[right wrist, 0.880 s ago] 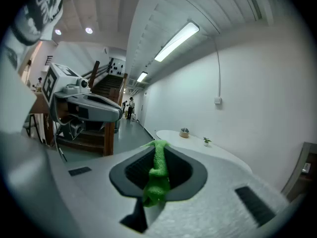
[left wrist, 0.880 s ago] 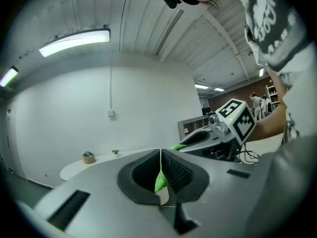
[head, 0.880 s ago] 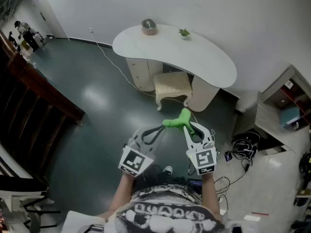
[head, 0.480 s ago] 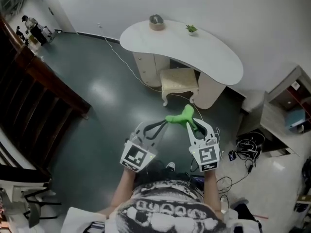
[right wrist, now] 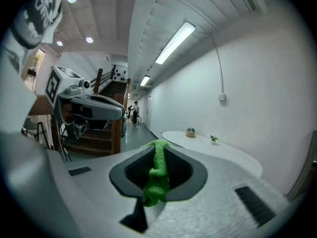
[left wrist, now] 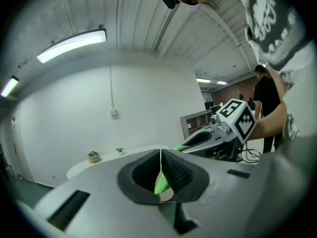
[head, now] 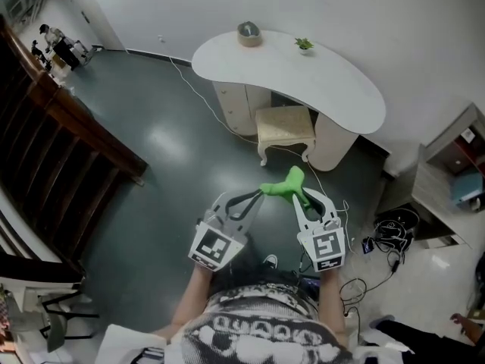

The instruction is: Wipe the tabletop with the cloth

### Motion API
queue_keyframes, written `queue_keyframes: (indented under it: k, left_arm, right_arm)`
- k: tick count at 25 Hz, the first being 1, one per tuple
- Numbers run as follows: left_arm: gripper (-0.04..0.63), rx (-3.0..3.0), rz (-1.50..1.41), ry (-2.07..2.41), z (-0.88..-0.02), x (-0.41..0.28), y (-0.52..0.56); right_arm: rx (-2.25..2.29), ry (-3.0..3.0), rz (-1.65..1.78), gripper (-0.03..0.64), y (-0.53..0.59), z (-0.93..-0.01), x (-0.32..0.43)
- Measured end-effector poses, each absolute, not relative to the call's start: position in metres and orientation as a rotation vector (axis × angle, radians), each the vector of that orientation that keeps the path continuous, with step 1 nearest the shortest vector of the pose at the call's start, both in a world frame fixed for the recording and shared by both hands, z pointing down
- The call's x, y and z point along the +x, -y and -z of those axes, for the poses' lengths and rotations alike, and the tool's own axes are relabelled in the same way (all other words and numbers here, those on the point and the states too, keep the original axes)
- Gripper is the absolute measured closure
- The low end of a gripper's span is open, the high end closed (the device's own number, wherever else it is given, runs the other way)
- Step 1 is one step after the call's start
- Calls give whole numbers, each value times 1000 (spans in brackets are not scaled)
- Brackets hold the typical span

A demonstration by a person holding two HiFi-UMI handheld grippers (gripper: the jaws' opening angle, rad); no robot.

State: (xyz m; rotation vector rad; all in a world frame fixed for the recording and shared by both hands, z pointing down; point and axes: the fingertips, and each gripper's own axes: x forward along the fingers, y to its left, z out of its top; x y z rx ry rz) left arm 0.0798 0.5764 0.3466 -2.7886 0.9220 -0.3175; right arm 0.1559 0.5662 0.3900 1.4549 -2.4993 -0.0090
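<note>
Around: a white table (head: 333, 89) stood well ahead, a stool (head: 286, 130) under it.
Cloth (head: 282, 186): green, up in the air — not on the table.
Left gripper (head: 256, 195): squeezed tight on one end.
Right gripper (head: 300, 193): squeezed tight on the other.

The place looked like a large studio or office hall: a glossy dark floor (head: 151, 135), a white curved table (head: 303, 78) against a bare far wall (head: 348, 6), a dark wooden staircase (head: 53, 150) at left, shelving (head: 455, 169) and loose cables (head: 390, 230) at right, and strip lights (left wrist: 72, 43) overhead.
</note>
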Motion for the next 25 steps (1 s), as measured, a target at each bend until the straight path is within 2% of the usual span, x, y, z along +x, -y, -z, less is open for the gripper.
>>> queue_keyframes:
  k: [11, 25]
  left_arm:
    - [588, -2802, 357, -990, -362, 40, -526]
    - [588, -2791, 342, -1006, -350, -61, -357]
  right_arm:
    - [1383, 2521, -28, 566, -515, -404, 116]
    - [1370, 2497, -13, 566, -350, -388, 18]
